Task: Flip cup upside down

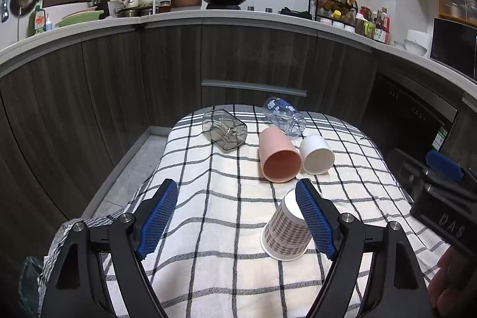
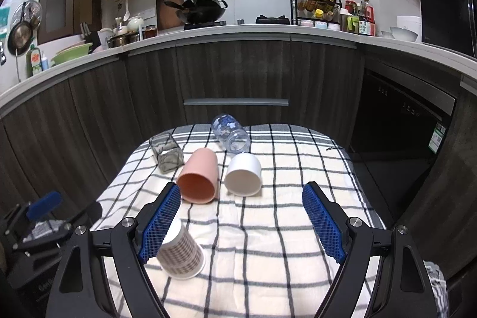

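A plaid paper cup stands upside down on the checked cloth, partly behind my left gripper's right finger; it also shows in the right wrist view. A pink cup, a white cup, a clear blue-printed jar and a square grey glass all lie on their sides further back. My left gripper is open and empty, above the cloth. My right gripper is open and empty; the pink cup and white cup lie just ahead of it.
The small table stands before dark kitchen cabinets with a cluttered countertop above. The right gripper's body shows at the right edge of the left view. A dark oven front is at the right.
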Tool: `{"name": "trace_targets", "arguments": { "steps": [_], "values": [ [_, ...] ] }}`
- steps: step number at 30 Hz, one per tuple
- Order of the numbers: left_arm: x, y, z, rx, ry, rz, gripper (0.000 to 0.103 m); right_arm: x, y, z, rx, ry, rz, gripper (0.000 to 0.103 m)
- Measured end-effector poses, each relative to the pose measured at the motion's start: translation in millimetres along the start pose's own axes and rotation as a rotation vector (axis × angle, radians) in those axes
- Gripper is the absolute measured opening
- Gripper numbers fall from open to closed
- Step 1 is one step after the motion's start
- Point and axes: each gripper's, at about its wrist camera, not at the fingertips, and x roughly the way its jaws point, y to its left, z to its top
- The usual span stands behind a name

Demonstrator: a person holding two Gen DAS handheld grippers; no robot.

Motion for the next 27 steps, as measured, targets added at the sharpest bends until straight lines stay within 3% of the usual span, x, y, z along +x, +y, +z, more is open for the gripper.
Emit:
{"name": "trace_targets", "arguments": {
  "steps": [27],
  "values": [
    [-41,2,-10,0.03,-0.097,0.022,0.084,-44,7,-12,-0.008,-0.065,-0.031,0.085]
  ]
}}
